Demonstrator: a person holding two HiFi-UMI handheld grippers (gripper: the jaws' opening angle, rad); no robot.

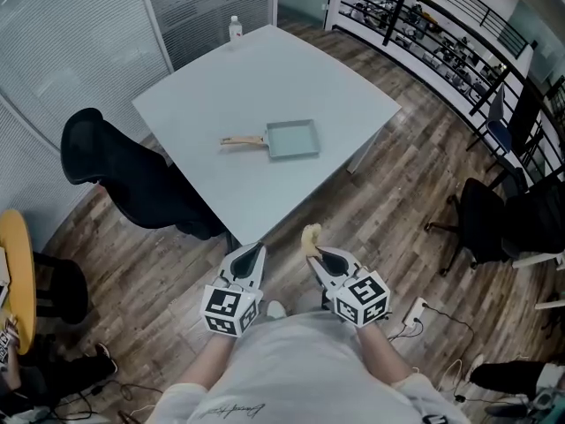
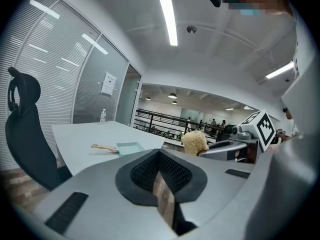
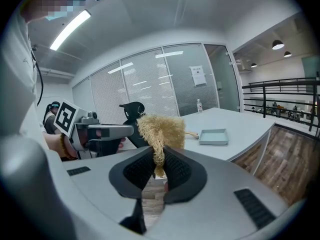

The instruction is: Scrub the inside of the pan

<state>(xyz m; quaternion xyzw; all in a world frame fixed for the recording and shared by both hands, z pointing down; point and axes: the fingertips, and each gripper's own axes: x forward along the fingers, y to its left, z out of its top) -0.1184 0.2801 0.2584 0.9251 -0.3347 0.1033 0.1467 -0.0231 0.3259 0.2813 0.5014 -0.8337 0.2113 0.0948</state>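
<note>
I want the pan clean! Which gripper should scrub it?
Probably right: the right gripper grips the straw-coloured fibrous scrubber; the left gripper is shut on nothing. The pale green rectangular pan lies on the table.
</note>
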